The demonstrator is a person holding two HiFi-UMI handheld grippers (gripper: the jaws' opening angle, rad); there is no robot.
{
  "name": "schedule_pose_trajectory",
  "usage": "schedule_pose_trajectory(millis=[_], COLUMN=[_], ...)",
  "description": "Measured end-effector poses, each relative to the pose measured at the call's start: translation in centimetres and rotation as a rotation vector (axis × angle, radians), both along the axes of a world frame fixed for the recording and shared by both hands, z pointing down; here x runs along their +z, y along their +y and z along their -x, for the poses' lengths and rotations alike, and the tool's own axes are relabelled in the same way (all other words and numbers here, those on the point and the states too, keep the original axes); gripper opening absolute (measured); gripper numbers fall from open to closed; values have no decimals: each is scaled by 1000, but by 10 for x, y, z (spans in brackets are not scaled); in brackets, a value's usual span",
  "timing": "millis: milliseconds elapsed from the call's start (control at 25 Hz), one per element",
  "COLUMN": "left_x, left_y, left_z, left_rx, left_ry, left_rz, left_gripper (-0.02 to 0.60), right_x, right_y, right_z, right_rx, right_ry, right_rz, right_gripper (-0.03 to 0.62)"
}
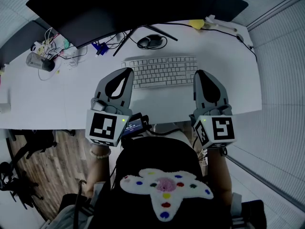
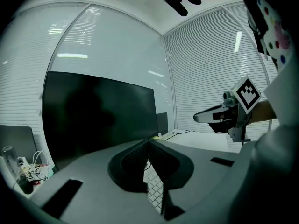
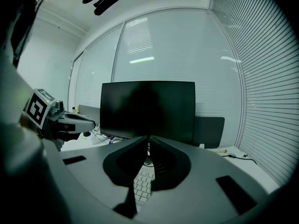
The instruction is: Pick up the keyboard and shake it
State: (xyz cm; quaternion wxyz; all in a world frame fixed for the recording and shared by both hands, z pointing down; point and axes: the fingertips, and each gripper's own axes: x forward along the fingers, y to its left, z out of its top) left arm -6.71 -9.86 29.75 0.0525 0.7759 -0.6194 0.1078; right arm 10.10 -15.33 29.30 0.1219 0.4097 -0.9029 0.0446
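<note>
Keyboard (image 1: 162, 71) flat on counter (image 1: 57, 97), judged light, rigid, best taken at both ends; left hand-held gripper (image 1: 127, 70) and right hand-held gripper (image 1: 198, 73) closed, empty.

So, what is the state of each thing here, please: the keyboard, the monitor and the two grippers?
keyboard: lying flat on the desk, not picked up.
monitor: screen dark.
left gripper: tongs shut, nothing between them.
right gripper: tongs shut, nothing between them.
</note>
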Motion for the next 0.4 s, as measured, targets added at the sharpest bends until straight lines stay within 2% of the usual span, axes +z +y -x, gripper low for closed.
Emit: schedule_pose_trajectory(millis=[400], left_x=[0], left_y=[1], left_z=[0], left_rx=[2], left_ry=[-1], left_rz=[2], left_gripper=[17], right_x=[0], right_y=[1], right_z=[0], right_rx=[-6], right_ry=[12], right_rz=[-5], right_gripper=[41])
